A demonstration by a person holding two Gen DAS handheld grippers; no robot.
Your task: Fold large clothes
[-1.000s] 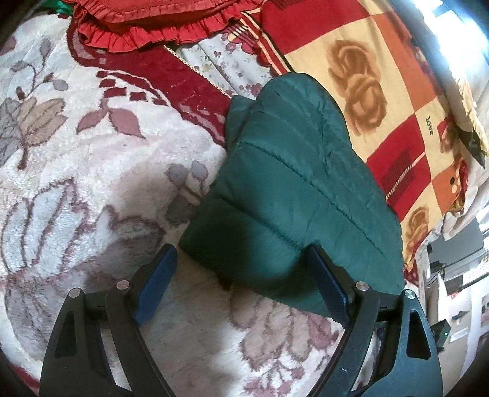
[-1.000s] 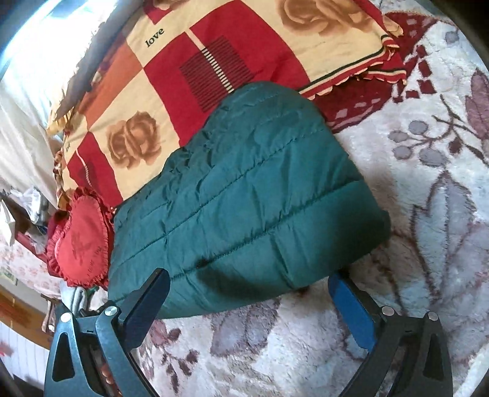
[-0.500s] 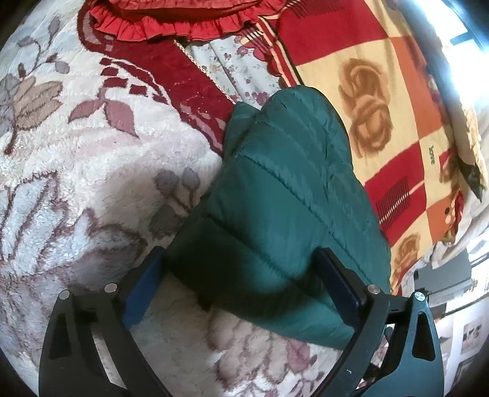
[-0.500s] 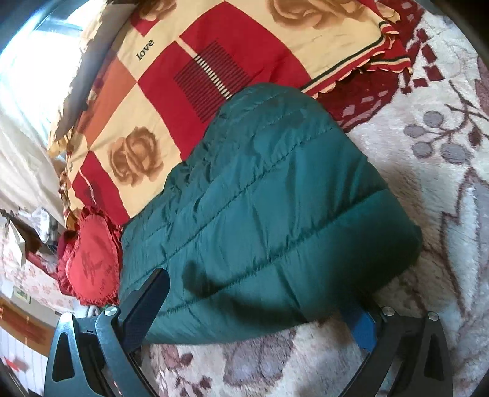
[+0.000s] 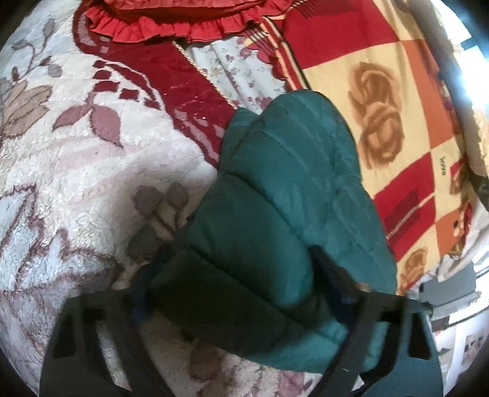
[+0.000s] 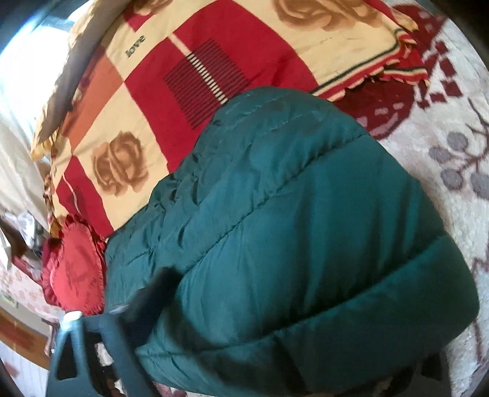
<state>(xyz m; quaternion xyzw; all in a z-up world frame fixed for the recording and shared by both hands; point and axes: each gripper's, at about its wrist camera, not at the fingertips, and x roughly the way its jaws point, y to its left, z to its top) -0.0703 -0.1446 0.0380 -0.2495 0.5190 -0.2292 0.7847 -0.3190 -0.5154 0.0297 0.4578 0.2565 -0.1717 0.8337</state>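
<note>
A folded dark green quilted puffer jacket [image 5: 287,195] lies on a fluffy white floral blanket [image 5: 76,171]; it also fills the right wrist view [image 6: 290,232]. My left gripper [image 5: 235,290] is wide open, its fingers straddling the jacket's near end, with the padded edge pushed in between them. My right gripper [image 6: 293,351] is wide open around the jacket's other near edge. Its left finger [image 6: 152,293] rests on the fabric. Its right finger is hidden under the jacket.
A red, cream and orange rose-patterned blanket [image 5: 397,107] lies beyond the jacket, seen too in the right wrist view [image 6: 189,79]. A red frilled cushion [image 5: 183,18] sits at the far end and shows in the right wrist view [image 6: 73,271]. Room furniture shows at the frame edges.
Both grippers have moved forward onto the jacket, so its near edges now sit deep between the open fingers. The jacket looks bunched up closer to both cameras.
</note>
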